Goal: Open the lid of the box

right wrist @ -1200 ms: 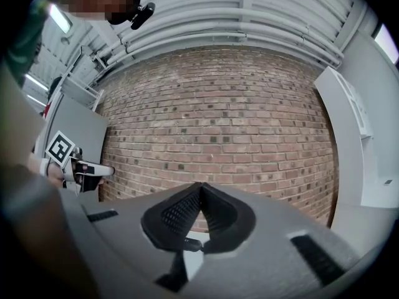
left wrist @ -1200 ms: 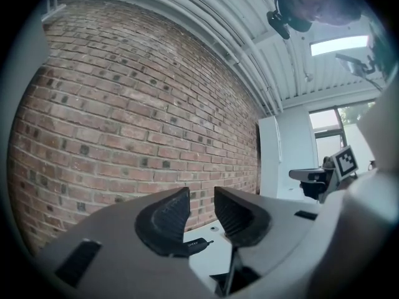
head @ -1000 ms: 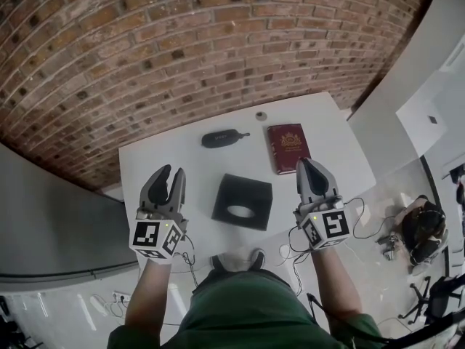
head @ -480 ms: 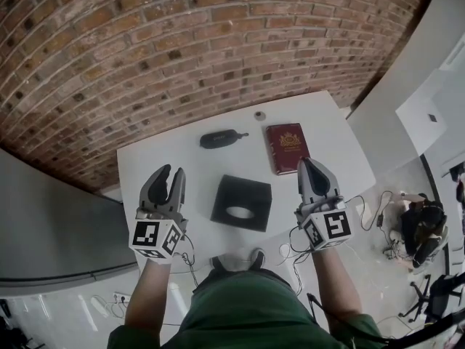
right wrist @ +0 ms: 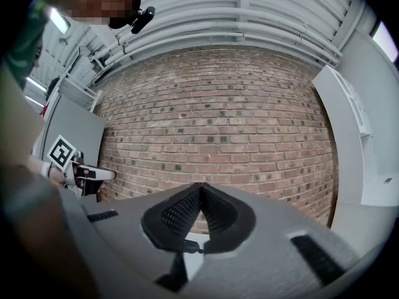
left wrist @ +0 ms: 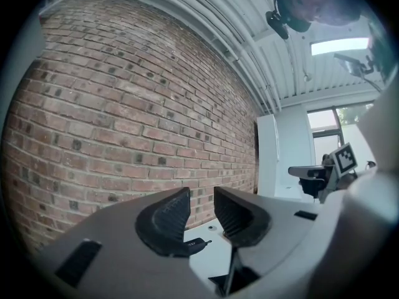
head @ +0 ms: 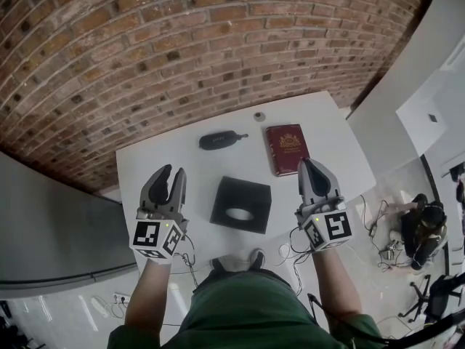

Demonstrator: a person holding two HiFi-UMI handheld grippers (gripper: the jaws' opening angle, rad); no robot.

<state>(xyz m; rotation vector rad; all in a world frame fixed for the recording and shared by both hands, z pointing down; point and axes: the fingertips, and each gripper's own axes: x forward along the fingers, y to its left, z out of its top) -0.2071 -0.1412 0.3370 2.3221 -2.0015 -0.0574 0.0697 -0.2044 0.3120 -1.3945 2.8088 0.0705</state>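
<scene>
- On the white table, in the head view, the black box sits in the middle, between the two grippers and touching neither.
- Its lid looks down. A pale oval shows on top; I cannot tell whether it is a window or a hole, and what is inside is hidden.
- Behind the box lie a red book, a black case and a small round thing, all apart from it. A brick wall rises beyond.
- The left gripper hovers to the left of the box and the right gripper to its right.
- In the left gripper view, the jaws stand apart with nothing between them. The black case shows through the gap, and the gripper's body covers most of the table.
- In the right gripper view, the jaws meet tip to tip, empty. Little of the table shows past them, and the left gripper appears small at the left.
</scene>
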